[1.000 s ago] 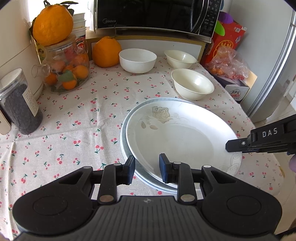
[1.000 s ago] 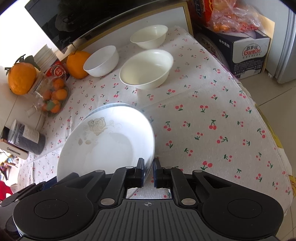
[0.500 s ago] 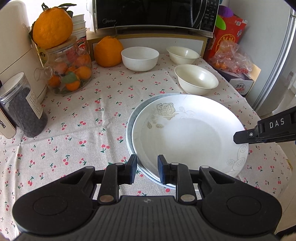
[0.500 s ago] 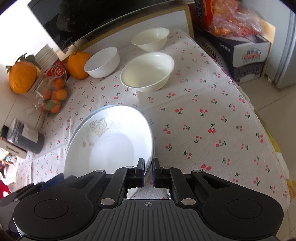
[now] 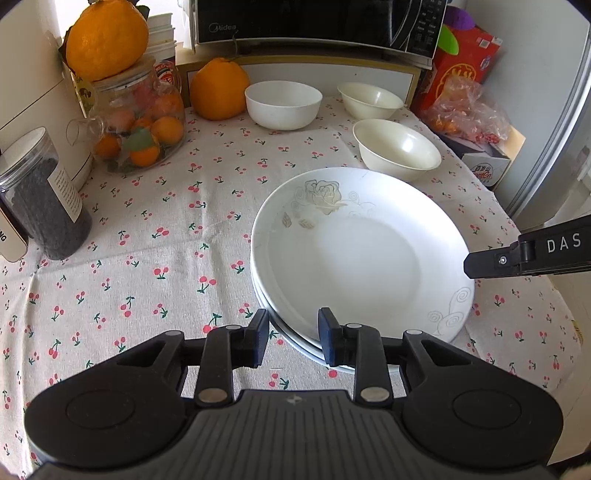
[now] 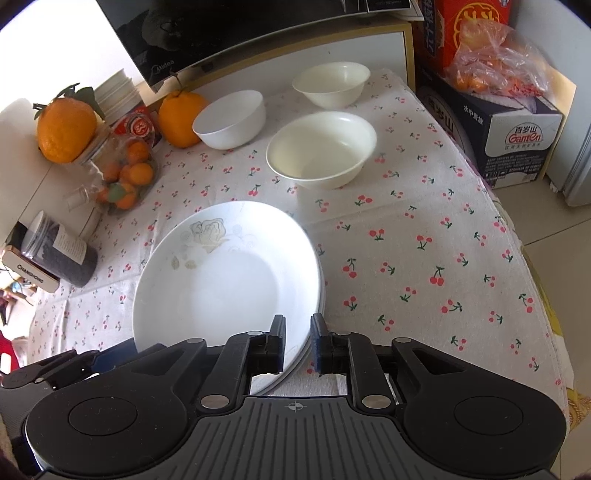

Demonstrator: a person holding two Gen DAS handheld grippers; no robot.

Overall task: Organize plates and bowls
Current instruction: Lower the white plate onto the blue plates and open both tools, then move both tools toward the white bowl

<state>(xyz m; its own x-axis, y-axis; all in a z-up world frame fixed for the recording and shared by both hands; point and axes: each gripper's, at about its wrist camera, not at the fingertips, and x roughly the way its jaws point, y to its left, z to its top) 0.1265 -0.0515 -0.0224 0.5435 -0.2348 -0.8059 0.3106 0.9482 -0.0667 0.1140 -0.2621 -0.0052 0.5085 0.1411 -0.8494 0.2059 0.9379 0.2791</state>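
Note:
A white plate with a gold rose [image 5: 354,251] [image 6: 229,280] lies on top of a stack of plates [image 5: 258,291] [image 6: 322,291] on the cherry-print tablecloth. My left gripper [image 5: 293,339] straddles the stack's near rim, jaws opening, with a gap beside the rim. My right gripper [image 6: 298,341] straddles the opposite rim; its jaws are opening too, the rim still between them. Its finger [image 5: 480,264] shows at the plate's right edge in the left wrist view. Behind stand a white bowl [image 5: 282,103] [image 6: 229,120] and two cream bowls [image 5: 369,99] [image 5: 397,151] [image 6: 321,149].
A glass jar of small oranges [image 5: 136,125], a dark-filled jar [image 5: 44,195] and a big orange [image 5: 219,92] line the left and back. A microwave [image 5: 314,22] stands behind. Boxes [image 6: 509,136] sit off the table's right edge [image 6: 535,295].
The rose plate has shifted left and settled squarely on the stack, hiding most of the lower rim. Both pairs of jaws stand a little wider than half a second ago.

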